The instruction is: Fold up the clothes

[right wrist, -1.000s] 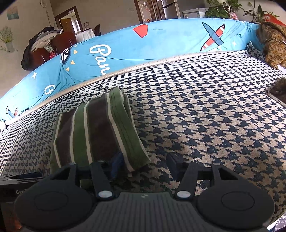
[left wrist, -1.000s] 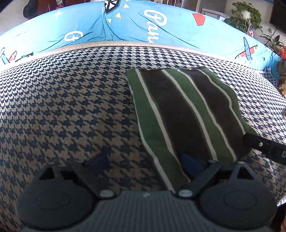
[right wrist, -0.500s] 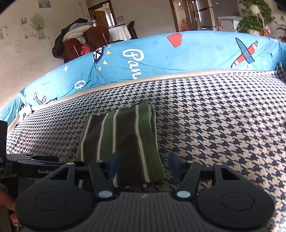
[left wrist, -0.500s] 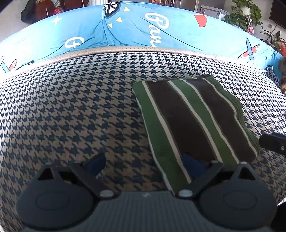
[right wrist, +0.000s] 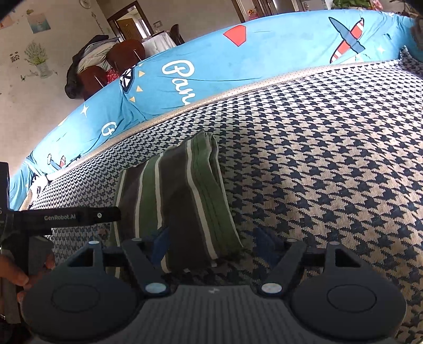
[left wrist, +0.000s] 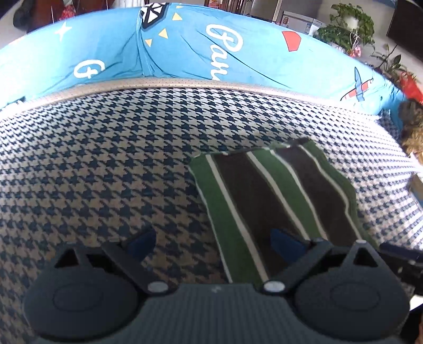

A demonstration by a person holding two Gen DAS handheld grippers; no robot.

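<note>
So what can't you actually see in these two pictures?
- Near edge of the folded striped cloth: both views, hidden behind each gripper's body.
- Left gripper: right wrist view, cut off by the left edge.
- Brown patterned thing: left wrist view, cut off by the right edge, unidentifiable.
- Right gripper, jaws opening: the cloth's underside unseen.

sofa: houndstooth | chairs | doorway | plants

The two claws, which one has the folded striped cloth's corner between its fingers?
The right claw: its opening jaws straddle the striped cloth. The left claw spans mostly houndstooth cover.
</note>
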